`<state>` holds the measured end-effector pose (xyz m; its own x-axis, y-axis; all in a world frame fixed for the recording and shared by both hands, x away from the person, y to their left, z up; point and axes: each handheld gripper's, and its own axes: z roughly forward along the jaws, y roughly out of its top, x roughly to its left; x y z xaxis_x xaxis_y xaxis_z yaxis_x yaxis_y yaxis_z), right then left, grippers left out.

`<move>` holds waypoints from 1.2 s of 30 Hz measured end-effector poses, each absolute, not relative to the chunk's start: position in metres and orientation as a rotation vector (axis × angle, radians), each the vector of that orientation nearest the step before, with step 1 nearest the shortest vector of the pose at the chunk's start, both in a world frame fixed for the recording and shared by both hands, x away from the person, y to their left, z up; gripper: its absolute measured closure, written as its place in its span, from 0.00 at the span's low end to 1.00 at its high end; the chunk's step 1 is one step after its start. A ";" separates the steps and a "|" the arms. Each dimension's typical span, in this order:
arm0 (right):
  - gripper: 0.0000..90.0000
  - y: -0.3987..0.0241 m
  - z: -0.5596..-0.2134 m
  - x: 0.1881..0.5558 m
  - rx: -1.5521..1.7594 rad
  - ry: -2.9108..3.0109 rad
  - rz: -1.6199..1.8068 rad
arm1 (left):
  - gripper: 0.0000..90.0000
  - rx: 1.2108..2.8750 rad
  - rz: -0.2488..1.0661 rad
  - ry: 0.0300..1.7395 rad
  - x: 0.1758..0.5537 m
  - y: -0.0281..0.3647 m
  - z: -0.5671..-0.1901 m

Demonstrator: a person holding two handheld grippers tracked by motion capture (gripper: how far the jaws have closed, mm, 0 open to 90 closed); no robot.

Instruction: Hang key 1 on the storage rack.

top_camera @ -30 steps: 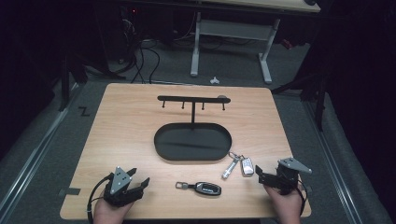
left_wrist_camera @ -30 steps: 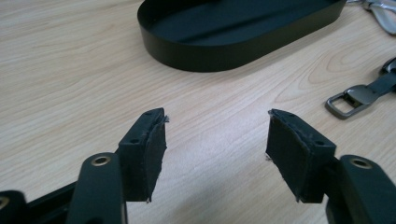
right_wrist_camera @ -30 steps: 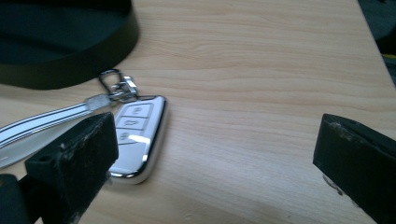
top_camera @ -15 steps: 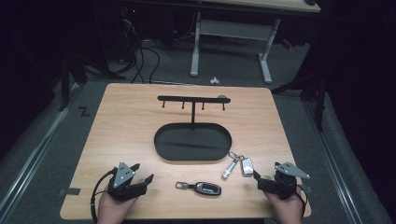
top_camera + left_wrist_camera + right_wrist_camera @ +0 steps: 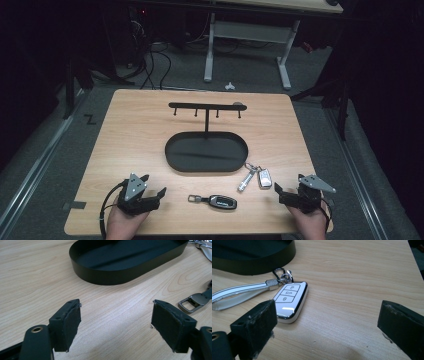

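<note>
Left tongs [image 5: 159, 192]: at the near left edge of the table [image 5: 135, 135], jaws spread wide, gripping nothing, bare wood between them in the left gripper view.

Right tongs [image 5: 278, 192]: at the near right edge, jaws likewise wide apart and empty.

White key fob [image 5: 289, 298]: flat on the table just ahead of the right tongs, three button icons on its face, no readable lettering; a ring joins it to a white strap [image 5: 235, 293].

Black key fob [image 5: 222, 201]: between the two tongs, with a metal loop.

Black oval tray [image 5: 207, 152]: centre, under a hook rack [image 5: 207, 106].
</note>
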<state>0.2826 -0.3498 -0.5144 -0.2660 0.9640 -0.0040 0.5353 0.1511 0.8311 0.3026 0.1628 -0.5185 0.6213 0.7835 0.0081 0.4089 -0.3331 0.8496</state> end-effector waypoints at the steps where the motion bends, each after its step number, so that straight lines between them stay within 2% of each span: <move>1: 0.03 -0.349 -0.513 0.282 1.436 1.870 1.007 | 0.26 1.959 0.531 0.944 0.303 0.163 -0.519; 11: 0.03 -0.343 -0.505 0.286 1.389 1.881 1.047 | 0.24 1.937 0.517 0.983 0.306 0.168 -0.519; 19: 0.03 -0.333 -0.491 0.285 1.348 1.918 1.058 | 0.24 1.949 0.532 0.942 0.303 0.164 -0.518; 26: 0.08 -0.319 -0.479 0.282 1.315 1.940 1.087 | 0.24 1.946 0.517 0.907 0.299 0.164 -0.519; 30: 0.16 -0.308 -0.474 0.280 1.292 1.962 1.126 | 0.24 1.933 0.508 0.902 0.296 0.169 -0.518; 36: 0.18 -0.290 -0.472 0.284 1.257 2.058 1.125 | 0.24 1.931 0.511 0.908 0.295 0.173 -0.517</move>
